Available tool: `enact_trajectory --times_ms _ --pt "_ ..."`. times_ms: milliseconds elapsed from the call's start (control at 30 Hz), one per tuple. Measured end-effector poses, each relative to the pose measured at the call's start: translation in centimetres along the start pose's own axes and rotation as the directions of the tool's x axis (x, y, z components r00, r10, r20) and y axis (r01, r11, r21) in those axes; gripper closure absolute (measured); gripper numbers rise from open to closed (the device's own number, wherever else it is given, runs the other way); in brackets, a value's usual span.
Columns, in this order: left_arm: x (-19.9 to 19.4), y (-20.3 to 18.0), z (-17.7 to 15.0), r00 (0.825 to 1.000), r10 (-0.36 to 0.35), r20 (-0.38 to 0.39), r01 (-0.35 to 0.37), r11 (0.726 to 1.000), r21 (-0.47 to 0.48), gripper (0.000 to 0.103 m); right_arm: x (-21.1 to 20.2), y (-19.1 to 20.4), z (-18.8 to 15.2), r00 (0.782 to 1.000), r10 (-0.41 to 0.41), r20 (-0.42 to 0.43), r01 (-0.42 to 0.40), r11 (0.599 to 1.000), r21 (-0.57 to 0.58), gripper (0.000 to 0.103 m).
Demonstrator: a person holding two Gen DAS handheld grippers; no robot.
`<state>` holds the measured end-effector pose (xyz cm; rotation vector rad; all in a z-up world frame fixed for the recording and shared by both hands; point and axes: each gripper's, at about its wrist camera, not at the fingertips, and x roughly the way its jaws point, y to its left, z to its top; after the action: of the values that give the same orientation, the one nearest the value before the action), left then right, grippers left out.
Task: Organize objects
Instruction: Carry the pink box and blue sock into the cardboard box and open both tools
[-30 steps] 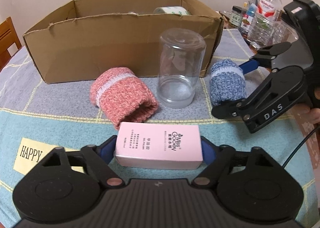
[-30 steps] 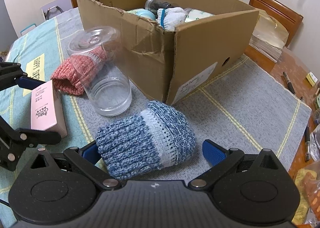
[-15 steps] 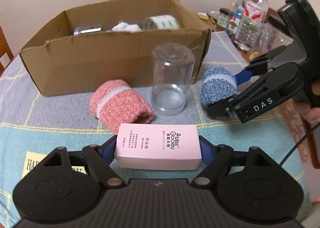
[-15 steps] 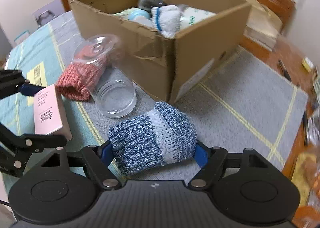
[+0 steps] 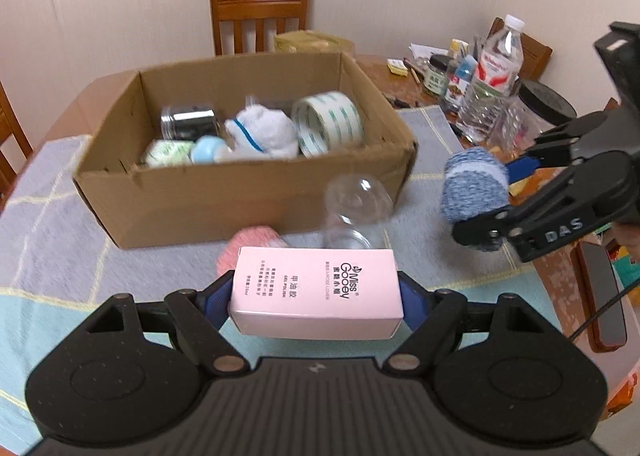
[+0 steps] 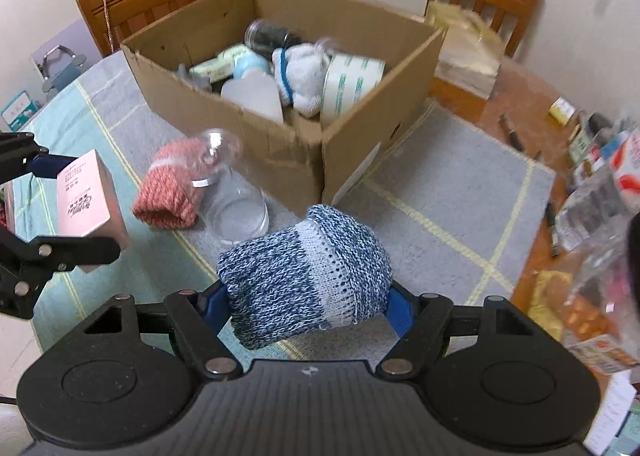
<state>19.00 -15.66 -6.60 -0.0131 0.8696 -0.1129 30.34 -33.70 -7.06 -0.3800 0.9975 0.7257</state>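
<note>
**Both grippers loaded above the table**

Your left gripper (image 5: 316,296) pinches a smooth pink rectangular carton (image 5: 316,292) printed with black lettering, its blue pads pressed on the two short ends, low in the centre of the left wrist view. Your right gripper (image 6: 306,302) squeezes a chunky blue-and-white knitted sleeve (image 6: 304,276), a soft rounded roll with a pale lacy band, at the lower centre of the right wrist view. Both tools tilt steeply down, and both loads hang clear of the cloth.

Beyond them, in the upper middle of each view, stands the open brown corrugated cardboard box (image 5: 224,200), its front rim ragged. Inside lie a glossy roll of clear tape with green print (image 5: 326,124), a fluffy white sock bundle with a blue stripe (image 5: 262,132) and a shiny metal-lidded jar (image 5: 188,122).

Before the box, on the grey and teal checked tablecloth (image 6: 440,208), a clear plastic cup (image 6: 232,196) stands upside down, touching a coral-red knitted sleeve (image 6: 172,188) lying on its side.
</note>
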Motion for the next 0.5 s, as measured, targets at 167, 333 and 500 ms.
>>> enact_trajectory --times_ms 167,333,500 --pt "-0.9 1.3 2.6 1.0 0.005 0.028 -0.005 1.0 0.006 0.023 -2.5 0.2 1.9 0.998 -0.002 0.057 0.001 1.0 0.022 0.024" --pt "-1.0 2.7 5.3 0.997 0.036 0.069 -0.038 0.999 0.025 0.022 -3.9 0.4 4.4 0.992 -0.006 0.125 0.003 1.0 0.024 0.024" --pt "0.0 4.6 8.1 0.995 0.046 0.088 -0.048 0.999 0.021 0.022 -3.6 0.6 7.1 0.987 -0.006 0.159 0.002 1.0 0.029 0.024"
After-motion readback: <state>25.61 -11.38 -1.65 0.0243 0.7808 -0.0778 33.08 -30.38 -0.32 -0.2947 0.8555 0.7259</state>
